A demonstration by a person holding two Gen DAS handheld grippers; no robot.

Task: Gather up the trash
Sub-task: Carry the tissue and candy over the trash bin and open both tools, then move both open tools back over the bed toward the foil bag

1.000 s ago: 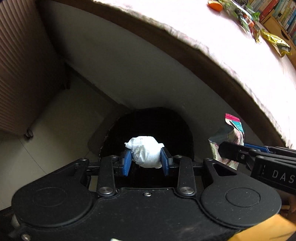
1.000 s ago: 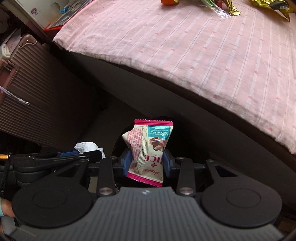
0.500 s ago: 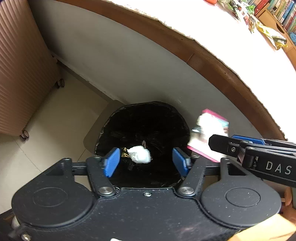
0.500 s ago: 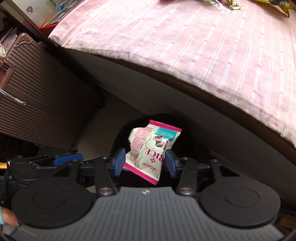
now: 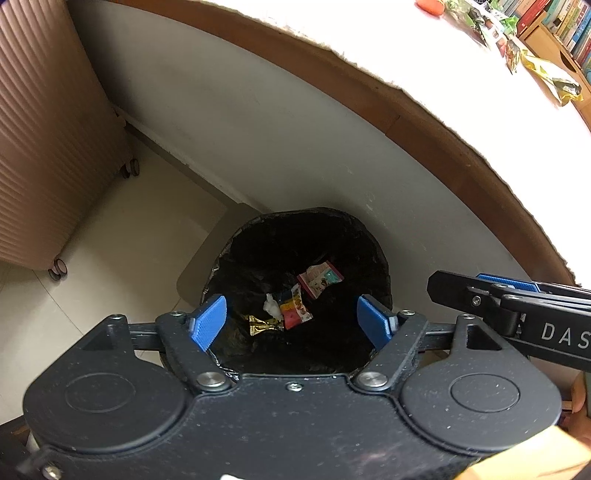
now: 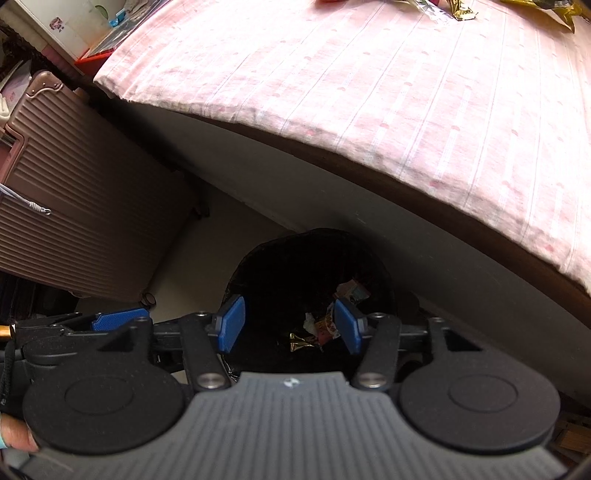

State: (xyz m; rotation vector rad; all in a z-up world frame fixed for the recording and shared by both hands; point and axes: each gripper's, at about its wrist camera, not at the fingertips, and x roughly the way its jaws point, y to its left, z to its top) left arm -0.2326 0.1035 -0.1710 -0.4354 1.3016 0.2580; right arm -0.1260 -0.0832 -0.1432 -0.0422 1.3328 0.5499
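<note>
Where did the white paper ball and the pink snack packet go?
Both dropped into the black bin. The left gripper let go of the paper ball, the right gripper released the pink packet. Wrappers on the bed stayed put.

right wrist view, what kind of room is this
Most likely a bedroom: a bed with a pink striped sheet, a ribbed suitcase standing on the floor beside it, and a black-lined trash bin at the bedside. Bookshelves show in the left wrist view.

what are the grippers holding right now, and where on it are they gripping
Nothing. The left gripper and right gripper are both open and empty above the black bin; the wrappers lie inside it.
</note>
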